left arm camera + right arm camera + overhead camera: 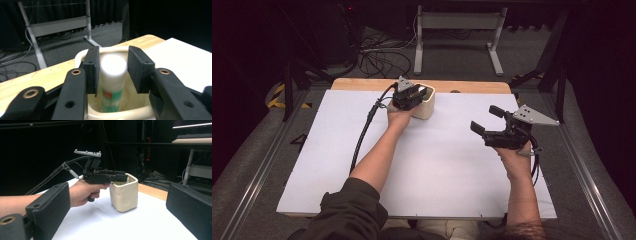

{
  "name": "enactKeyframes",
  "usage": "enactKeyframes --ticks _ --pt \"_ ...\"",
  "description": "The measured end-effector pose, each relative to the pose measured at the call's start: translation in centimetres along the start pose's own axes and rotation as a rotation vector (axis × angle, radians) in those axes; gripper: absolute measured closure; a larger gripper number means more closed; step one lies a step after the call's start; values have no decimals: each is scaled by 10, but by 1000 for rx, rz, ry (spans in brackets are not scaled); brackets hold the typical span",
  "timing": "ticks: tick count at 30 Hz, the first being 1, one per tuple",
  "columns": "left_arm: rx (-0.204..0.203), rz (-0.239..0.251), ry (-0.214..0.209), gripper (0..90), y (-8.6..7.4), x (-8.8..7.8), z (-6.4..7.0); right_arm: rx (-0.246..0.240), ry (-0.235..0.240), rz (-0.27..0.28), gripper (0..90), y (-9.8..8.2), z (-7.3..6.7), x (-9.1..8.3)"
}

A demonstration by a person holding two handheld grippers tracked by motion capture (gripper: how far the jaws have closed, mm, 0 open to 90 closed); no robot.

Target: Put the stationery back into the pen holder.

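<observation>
Left gripper (111, 72) clamps the white-capped green glue stick (112, 82) over the cream square ceramic cup (124, 193).
Right gripper (490, 121) idles open; an off-centre grip could tip the stick against the rim.

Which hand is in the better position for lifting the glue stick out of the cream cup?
The left. The left gripper already has its jaws around the glue stick inside the cream cup. The right gripper hangs open, well to the cup's side.
</observation>
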State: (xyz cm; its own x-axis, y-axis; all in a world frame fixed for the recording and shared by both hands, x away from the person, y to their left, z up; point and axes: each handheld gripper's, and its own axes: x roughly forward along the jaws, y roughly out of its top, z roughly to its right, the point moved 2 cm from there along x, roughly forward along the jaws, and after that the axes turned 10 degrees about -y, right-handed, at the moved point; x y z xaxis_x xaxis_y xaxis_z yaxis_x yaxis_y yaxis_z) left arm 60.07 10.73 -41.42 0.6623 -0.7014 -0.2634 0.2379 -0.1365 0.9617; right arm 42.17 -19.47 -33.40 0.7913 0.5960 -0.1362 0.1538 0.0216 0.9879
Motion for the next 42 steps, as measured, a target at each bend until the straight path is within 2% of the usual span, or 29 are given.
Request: enactKeyframes --ticks 9,15,19,20,22,26,30,38,42 --pt "-13 -4 -2 625 1 -2 -2 1 2 2 63 1 -1 0" --pt "-16 32 -10 609 7 -6 -2 -3 4 0 63 0 -1 0" --pt "-19 42 -14 595 9 -9 -2 -3 4 -1 63 0 -1 1" --pt "-30 47 -19 591 9 -10 -2 -2 3 -1 63 0 -1 1" --pt "-20 44 -20 585 11 -12 -2 -3 3 -1 63 0 -1 0" --pt "-7 44 -25 531 14 -16 -1 -6 2 -1 63 0 -2 1" --pt "18 44 -29 513 17 -21 2 -9 2 -6 63 0 -3 2" --pt "13 83 -39 434 21 -39 5 -17 7 -6 63 1 -7 2" --pt "12 78 -50 370 22 -48 8 -23 6 -4 63 1 -7 2"
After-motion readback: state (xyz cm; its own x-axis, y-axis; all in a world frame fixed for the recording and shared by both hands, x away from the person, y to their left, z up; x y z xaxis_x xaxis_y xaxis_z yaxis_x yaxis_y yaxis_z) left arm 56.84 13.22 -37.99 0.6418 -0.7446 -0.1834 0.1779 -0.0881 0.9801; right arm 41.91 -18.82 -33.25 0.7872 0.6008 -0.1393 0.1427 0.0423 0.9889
